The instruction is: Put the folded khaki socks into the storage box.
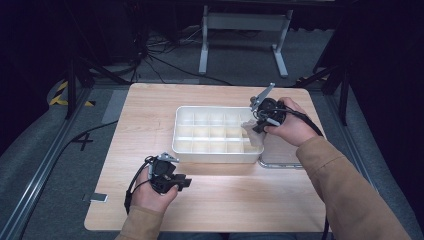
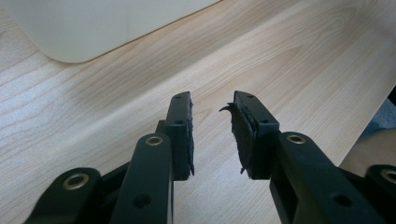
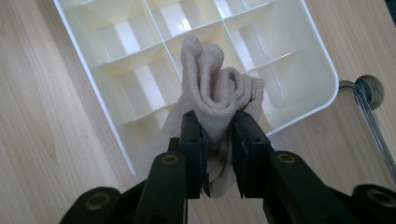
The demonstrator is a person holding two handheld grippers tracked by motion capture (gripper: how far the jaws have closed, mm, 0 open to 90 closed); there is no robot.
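Note:
A white divided organizer box [image 1: 182, 145] with several empty compartments sits mid-table. My right gripper [image 1: 256, 126] hovers over the box's right end, shut on a folded beige sock [image 3: 215, 88] that bulges up between its jaws above the compartments of the box [image 3: 322, 100]. The sock [image 1: 251, 134] hangs toward the box's right compartments. My left gripper [image 1: 186, 182] rests low near the table's front, left of centre, open with nothing between its fingers. In the left gripper view the gripper [image 2: 212, 114] points across bare wood toward the box's rounded corner [image 2: 70, 42].
A wire-rimmed tray or rack [image 1: 280, 162] lies on the table right of the box, under my right forearm; its metal rim [image 3: 369, 107] shows beside the box. The wooden table [image 1: 240, 200] has free room in front and on the left. Floor cables and a stand lie beyond.

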